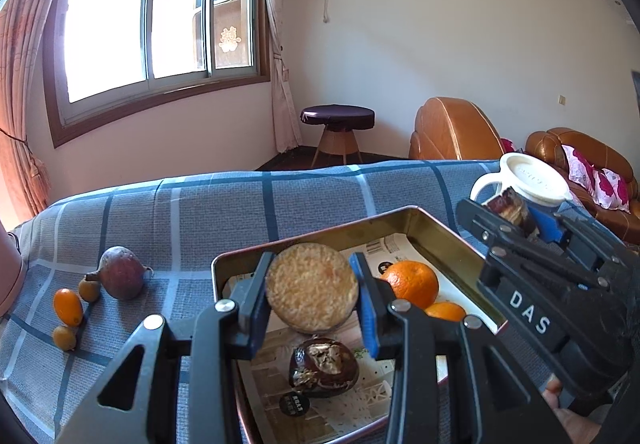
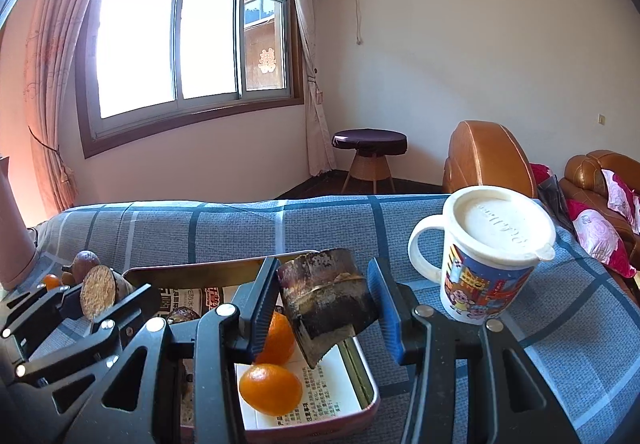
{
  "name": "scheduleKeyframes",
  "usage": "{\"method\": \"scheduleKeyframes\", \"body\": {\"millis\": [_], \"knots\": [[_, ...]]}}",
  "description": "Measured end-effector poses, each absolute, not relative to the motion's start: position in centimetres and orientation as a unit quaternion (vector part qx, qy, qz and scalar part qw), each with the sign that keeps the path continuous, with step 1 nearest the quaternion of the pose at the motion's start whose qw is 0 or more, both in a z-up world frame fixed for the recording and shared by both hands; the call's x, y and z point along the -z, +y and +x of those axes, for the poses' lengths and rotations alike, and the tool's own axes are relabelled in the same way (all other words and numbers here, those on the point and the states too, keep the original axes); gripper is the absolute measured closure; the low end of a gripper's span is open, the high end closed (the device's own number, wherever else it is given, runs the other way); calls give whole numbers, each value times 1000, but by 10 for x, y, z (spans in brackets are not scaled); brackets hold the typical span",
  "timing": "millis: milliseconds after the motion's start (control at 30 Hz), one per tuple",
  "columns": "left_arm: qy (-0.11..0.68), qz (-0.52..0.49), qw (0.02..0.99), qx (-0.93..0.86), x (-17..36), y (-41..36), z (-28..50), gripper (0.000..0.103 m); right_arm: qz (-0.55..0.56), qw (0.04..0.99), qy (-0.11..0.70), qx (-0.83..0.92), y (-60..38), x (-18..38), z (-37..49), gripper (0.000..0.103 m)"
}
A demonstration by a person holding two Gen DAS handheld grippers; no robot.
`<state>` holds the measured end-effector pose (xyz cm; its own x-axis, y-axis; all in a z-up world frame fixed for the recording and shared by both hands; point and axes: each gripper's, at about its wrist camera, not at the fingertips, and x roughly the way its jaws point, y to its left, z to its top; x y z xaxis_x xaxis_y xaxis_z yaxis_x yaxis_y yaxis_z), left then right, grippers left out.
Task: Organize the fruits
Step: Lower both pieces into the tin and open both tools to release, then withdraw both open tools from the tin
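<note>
On the checked blue cloth at far left, loose fruit waits outside the tray: a reddish round fruit (image 1: 121, 273) with three kumquats (image 1: 68, 307) just beside it. Your left gripper (image 1: 312, 294) is clamped on a cut piece of sugarcane (image 1: 311, 288), its pale fibrous end face toward the camera, its long axis running away along the fingers. It hangs over the near left part of the metal tray (image 1: 444, 234), above a dark split fruit (image 1: 323, 367) that lies on the printed paper lining. Further right in the tray sit two oranges (image 1: 412, 282).

Your right gripper (image 2: 324, 304) grips a second, dark-skinned sugarcane piece (image 2: 326, 294), tilted, its lower cut end pointing down into the tray's right side, directly over the oranges. A lidded cartoon mug (image 2: 488, 268) stands just beside the tray's right wall.

Judged from this, both pieces hang over the tray; the right one must clear the oranges beneath it.
</note>
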<state>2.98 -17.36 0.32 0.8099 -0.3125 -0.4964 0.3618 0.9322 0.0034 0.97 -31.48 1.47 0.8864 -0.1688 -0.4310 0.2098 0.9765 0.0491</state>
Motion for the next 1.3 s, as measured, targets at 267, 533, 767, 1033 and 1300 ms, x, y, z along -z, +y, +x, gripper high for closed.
{"method": "scheduleKeyframes", "body": {"millis": [267, 533, 767, 1033, 1300], "knots": [[273, 55, 945, 171, 3, -179, 40, 64, 74, 960, 265, 58, -318, -1, 34, 55], [276, 70, 944, 168, 4, -184, 40, 64, 102, 954, 284, -2, -317, 5, 39, 55], [253, 79, 950, 162, 0, -185, 32, 47, 129, 954, 266, -38, -315, 5, 37, 26], [221, 69, 964, 133, -7, -174, 17, 2, 111, 972, 206, 9, -319, -11, 12, 25], [202, 48, 971, 119, -14, -153, 10, 0, 79, 983, 145, 78, -316, -23, -14, 25]]}}
